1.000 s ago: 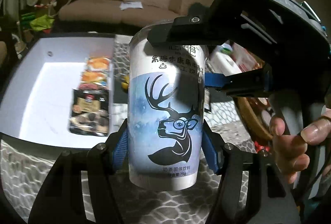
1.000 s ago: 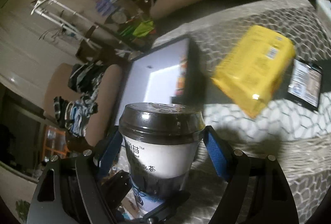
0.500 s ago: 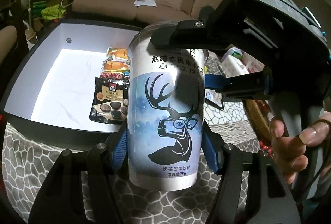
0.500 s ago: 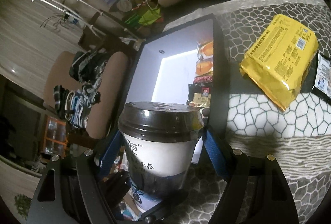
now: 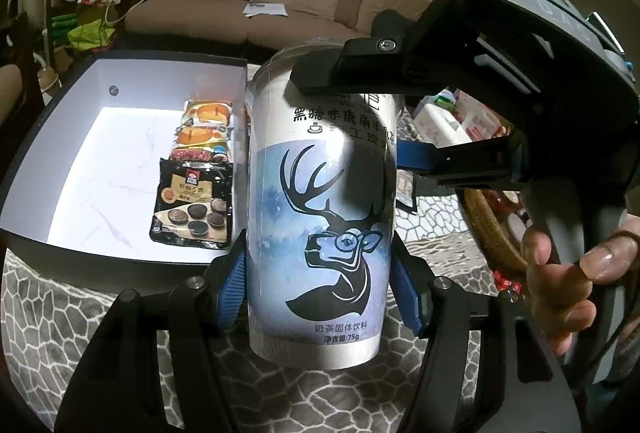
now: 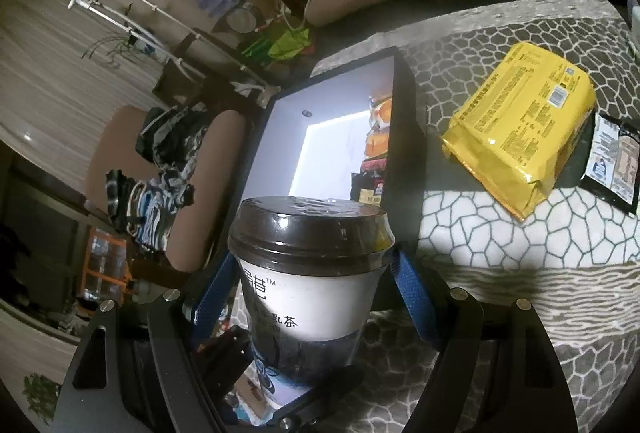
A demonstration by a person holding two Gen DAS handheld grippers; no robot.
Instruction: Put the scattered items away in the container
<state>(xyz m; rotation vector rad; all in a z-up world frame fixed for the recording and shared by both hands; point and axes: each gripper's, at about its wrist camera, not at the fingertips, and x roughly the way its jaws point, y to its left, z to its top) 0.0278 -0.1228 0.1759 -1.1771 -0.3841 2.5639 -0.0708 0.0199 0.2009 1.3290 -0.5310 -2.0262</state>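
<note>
Now clamped from two sides: milk tea cup [image 5: 320,217] pinched low between the left gripper [image 5: 320,285] pads and near its dark lid by the right gripper [image 6: 308,273], upright, just beside the box [image 5: 100,265]. Inside already, snack packets [image 5: 196,169]; out on the patterned cloth [image 6: 500,253], yellow bag [image 6: 520,129].

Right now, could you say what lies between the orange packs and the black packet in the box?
A small red-labelled packet, shown in the left wrist view.
</note>
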